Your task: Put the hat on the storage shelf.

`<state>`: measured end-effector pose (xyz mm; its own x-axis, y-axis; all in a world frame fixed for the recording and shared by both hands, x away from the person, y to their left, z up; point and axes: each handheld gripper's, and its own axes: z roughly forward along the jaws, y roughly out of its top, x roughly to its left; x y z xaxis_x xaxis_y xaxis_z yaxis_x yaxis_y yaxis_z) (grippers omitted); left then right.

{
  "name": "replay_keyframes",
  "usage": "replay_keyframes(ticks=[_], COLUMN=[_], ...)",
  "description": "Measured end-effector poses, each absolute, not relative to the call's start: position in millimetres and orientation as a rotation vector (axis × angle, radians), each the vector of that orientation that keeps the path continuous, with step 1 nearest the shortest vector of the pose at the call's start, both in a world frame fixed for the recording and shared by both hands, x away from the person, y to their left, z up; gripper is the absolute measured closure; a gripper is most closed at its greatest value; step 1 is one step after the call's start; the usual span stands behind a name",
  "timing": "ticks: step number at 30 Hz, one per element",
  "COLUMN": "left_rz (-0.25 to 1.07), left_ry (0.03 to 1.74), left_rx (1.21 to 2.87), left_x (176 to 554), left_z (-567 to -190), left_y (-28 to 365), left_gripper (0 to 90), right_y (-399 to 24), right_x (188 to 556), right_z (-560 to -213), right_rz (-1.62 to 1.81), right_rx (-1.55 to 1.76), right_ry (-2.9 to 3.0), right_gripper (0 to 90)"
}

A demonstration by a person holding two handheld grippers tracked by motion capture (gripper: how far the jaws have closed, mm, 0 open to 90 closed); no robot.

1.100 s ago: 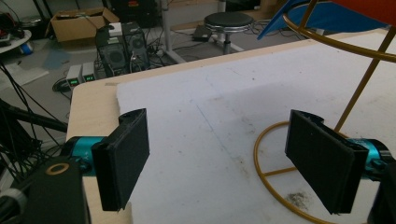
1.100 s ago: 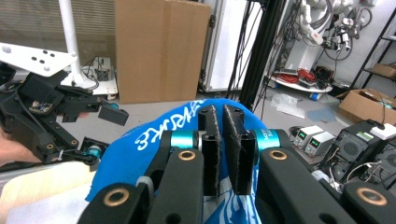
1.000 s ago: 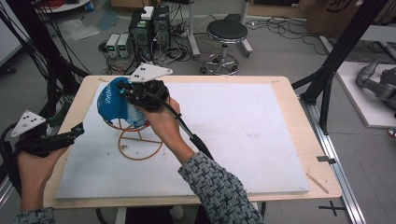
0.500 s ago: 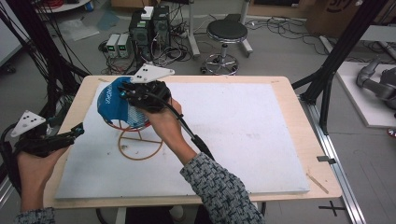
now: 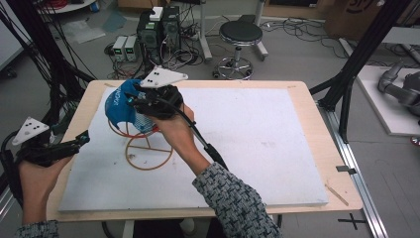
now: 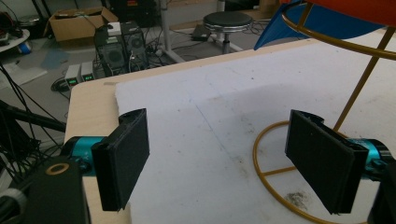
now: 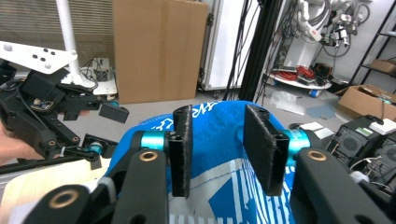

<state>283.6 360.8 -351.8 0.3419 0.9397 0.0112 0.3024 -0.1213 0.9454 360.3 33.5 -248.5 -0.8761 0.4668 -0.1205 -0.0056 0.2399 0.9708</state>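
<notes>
1. Table [image 5: 307, 124], wood w/ white board on top, is carrying everything.
2. Wire stand [image 5: 147, 151], gold, is sitting on the board's left part; ring base flat, upper hoop under the cap. Base and slanted rod are also showing in left gripper view [image 6: 271, 154].
3. Blue cap [image 5: 119, 106] w/ white print is resting on top of the stand, toward table's far-left corner; is lying close under the jaws in right gripper view [image 7: 219, 186].
4. Right gripper [image 5: 141, 101] is hovering over the cap; jaws have just been opening, pads apart, not pinching cloth: released.
5. Left gripper [image 5: 84, 139] is waiting at table's left edge, well apart from the stand, jaws spread wide, holding nothing.
</notes>
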Motion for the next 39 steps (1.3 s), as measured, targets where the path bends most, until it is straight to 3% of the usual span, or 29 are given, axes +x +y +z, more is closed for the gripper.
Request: replay_keyframes(ticks=[12,21,39], left_rz=[0.825,0.824,0.802], left_ry=[1.13,1.128,1.116], left_rx=[1.639,1.65,1.694], left_x=[283.8,286.1,298.7], left_z=[-351.1,-351.9,-358.1], left_y=[360.1,356.7,340.0], left_gripper=[22.0,22.0,22.0], right_y=[23.0,-4.7,-114.9], right_x=[360.3,364.3,364.7], right_z=[-245.9,-243.4,-237.6], right_rz=[1.696,1.718,1.606], right_rx=[0.461,0.52,0.674], right_ry=[2.084,2.027,1.903], right_gripper=[46.1,41.1,29.8])
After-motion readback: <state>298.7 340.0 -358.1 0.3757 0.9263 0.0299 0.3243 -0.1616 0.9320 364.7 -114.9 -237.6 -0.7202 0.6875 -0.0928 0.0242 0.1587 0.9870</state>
